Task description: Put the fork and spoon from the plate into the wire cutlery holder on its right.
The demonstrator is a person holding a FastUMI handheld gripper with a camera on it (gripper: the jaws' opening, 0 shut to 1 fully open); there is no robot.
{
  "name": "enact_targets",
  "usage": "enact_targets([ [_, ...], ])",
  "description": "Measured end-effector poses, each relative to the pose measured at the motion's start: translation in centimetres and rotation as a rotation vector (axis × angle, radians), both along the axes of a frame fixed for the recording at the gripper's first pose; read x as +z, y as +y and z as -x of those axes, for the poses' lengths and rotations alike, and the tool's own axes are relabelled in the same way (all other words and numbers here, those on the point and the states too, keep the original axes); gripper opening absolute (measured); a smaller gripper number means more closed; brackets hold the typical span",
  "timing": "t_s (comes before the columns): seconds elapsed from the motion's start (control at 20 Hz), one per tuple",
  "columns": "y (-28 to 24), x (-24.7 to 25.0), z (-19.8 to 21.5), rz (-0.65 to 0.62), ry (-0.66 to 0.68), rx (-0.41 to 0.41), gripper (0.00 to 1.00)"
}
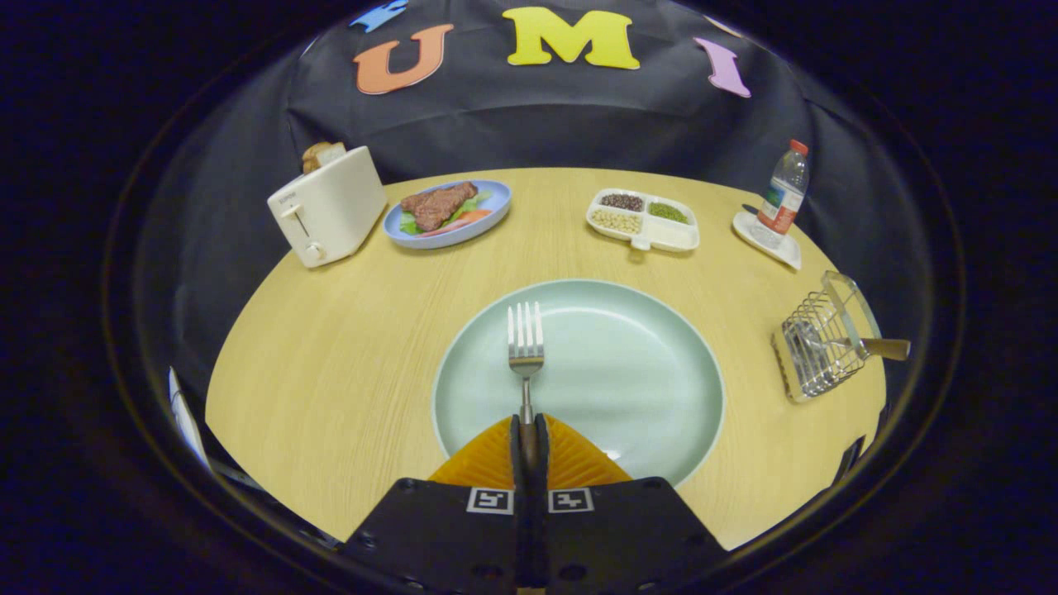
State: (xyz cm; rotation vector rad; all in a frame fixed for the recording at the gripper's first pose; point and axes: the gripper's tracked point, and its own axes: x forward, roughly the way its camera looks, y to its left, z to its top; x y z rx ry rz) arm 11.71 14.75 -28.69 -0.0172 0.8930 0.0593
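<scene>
Fork (526,351) clamped in hand-held gripper (529,426) over plate (661,380).

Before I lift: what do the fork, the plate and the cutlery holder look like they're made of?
Fork, handle clamped in the tongs: looks like polished steel, silver with glints. Plate: pale green, smooth and glossy, probably glazed ceramic, possibly melamine. Cutlery holder: thin metal wire mesh, silvery, with a handle sticking out of it.

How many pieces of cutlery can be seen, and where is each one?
2. The fork lies over the green plate, its handle clamped between the fingers of the hand-held gripper. One utensil already sits in the wire cutlery holder; its head is hidden.
</scene>
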Motion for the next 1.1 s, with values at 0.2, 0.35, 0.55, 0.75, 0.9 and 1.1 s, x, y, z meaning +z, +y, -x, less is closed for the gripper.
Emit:
enact_targets([
  [0.2, -1.3, 3.7, 0.8, -0.017, -0.067, -0.002, 0.00],
  [0.35, -2.9, 6.9, 1.5, -0.045, -0.132, -0.014, 0.00],
  [0.55, -5.3, 11.1, 2.7, -0.075, -0.226, -0.014, 0.00],
  [0.75, -8.9, 14.9, 3.7, -0.090, -0.321, -0.048, 0.01],
  [0.9, -11.8, 17.1, 4.3, -0.095, -0.382, -0.069, 0.01],
  [1.1, -16.1, 18.6, 4.9, -0.110, -0.418, -0.114, 0.00],
])
